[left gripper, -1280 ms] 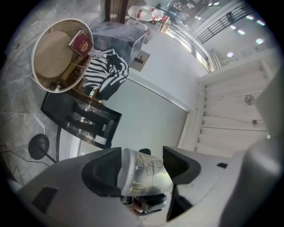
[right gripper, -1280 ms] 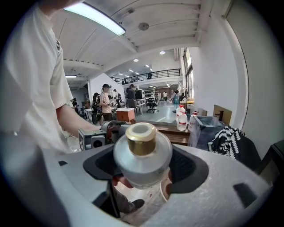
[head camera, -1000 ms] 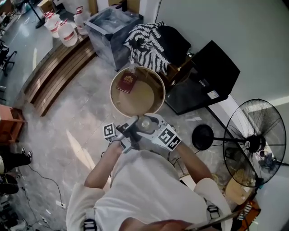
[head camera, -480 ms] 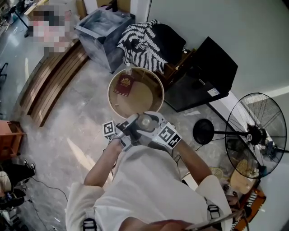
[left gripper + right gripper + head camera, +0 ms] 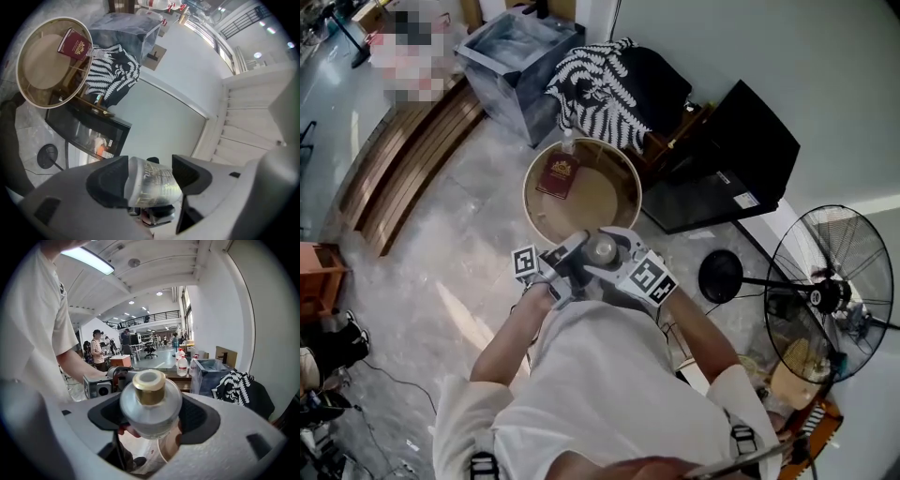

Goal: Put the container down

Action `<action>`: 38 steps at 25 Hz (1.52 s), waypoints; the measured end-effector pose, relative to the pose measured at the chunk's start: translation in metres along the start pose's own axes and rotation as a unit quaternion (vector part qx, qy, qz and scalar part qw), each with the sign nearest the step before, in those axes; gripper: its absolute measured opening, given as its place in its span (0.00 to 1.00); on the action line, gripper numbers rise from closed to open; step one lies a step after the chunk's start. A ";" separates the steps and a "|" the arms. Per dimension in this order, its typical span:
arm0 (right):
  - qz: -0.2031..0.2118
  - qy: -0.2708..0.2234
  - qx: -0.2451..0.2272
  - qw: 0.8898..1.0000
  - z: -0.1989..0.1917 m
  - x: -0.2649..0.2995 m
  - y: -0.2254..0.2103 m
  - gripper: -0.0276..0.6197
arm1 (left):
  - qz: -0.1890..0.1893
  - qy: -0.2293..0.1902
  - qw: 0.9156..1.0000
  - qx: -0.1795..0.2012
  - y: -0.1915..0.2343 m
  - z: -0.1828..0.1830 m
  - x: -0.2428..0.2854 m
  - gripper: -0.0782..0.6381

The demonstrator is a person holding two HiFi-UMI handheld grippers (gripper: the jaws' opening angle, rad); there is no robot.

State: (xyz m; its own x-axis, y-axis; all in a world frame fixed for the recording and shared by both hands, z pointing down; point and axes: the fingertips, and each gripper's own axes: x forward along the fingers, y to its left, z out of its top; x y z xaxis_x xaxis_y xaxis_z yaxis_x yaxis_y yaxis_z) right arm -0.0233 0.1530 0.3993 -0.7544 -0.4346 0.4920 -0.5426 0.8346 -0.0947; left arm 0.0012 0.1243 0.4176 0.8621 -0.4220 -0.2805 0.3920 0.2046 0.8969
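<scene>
The container (image 5: 601, 250) is a clear round bottle with a gold cap (image 5: 149, 386), held in front of my chest, just short of a low round wooden table (image 5: 586, 211). My left gripper (image 5: 575, 260) comes in from the left and my right gripper (image 5: 619, 261) from the right; they face each other. In the right gripper view the container (image 5: 150, 408) fills the gap between the dark pads of the right gripper (image 5: 151, 417). In the left gripper view its labelled body (image 5: 153, 183) sits between the pads of the left gripper (image 5: 151, 177). Both grippers are shut on it.
A red book (image 5: 560, 175) lies at the far side of the table. Behind it stand a striped cloth (image 5: 598, 86) and a grey bin (image 5: 514, 54). A black case (image 5: 727, 164) and a standing fan (image 5: 825, 295) are to the right, and wooden planks (image 5: 403, 159) to the left.
The two grippers and the container stay nearly in place before the round table. Only the head view shifts a little.
</scene>
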 end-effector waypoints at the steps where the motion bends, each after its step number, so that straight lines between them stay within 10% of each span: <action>1: 0.002 0.000 -0.002 1.000 0.000 0.000 -0.005 0.56 | 0.000 -0.002 1.000 0.003 0.001 0.003 0.003 0.49; 38: 0.183 0.042 -0.020 0.982 -0.081 0.044 -0.211 0.56 | -0.010 -0.195 0.981 0.007 0.110 0.159 0.123 0.49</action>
State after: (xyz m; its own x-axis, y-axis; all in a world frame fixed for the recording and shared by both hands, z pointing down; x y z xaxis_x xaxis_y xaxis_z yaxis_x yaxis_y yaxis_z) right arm 0.0880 -0.0142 0.5113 -0.8622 -0.0758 0.5009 -0.2252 0.9430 -0.2449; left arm 0.0990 -0.0456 0.5357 0.6650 -0.7317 -0.1498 0.4011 0.1807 0.8980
